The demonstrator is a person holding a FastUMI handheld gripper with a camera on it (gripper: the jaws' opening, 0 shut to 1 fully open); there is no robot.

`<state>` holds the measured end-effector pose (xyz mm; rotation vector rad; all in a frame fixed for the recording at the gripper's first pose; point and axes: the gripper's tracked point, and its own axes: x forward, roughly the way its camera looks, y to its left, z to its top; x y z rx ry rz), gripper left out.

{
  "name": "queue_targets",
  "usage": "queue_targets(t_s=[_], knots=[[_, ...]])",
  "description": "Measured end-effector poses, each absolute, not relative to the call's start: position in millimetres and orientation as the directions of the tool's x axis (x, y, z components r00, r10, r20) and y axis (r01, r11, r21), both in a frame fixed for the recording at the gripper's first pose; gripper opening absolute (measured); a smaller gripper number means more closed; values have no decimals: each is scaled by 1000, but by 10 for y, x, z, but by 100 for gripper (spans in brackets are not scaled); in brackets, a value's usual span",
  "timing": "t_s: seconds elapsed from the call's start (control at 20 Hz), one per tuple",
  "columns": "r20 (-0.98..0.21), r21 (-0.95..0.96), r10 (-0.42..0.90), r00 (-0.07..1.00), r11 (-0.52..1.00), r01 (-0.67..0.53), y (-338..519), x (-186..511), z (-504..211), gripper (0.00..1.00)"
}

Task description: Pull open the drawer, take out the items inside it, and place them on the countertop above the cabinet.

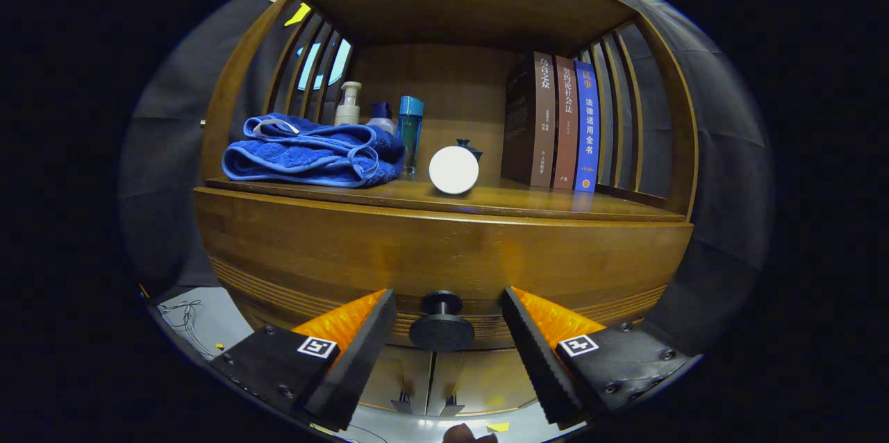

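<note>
Glossy wooden drawer (pixel 444 248), terry towel (pixel 312 151)

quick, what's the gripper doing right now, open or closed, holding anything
Gripper: open, holding nothing. Its fingers sit on either side of the dark drawer knob, with a gap on both sides; the drawer is not yet pulled out.

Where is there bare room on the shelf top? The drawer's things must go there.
Free: the front strip of the countertop before the books, and between the white ball and them. Crowded: towel and bottles. The gripper is open around the knob.
</note>
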<state>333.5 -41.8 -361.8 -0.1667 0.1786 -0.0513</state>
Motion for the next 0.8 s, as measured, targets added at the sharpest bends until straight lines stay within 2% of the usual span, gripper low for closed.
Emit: queue_targets(t_s=[0.45, 0.8], knots=[[-154, -150, -67, 986, 988, 44, -414, 3304, -3507, 100], [-96, -146, -37, 995, 989, 23, -304, 2823, -2685, 99]])
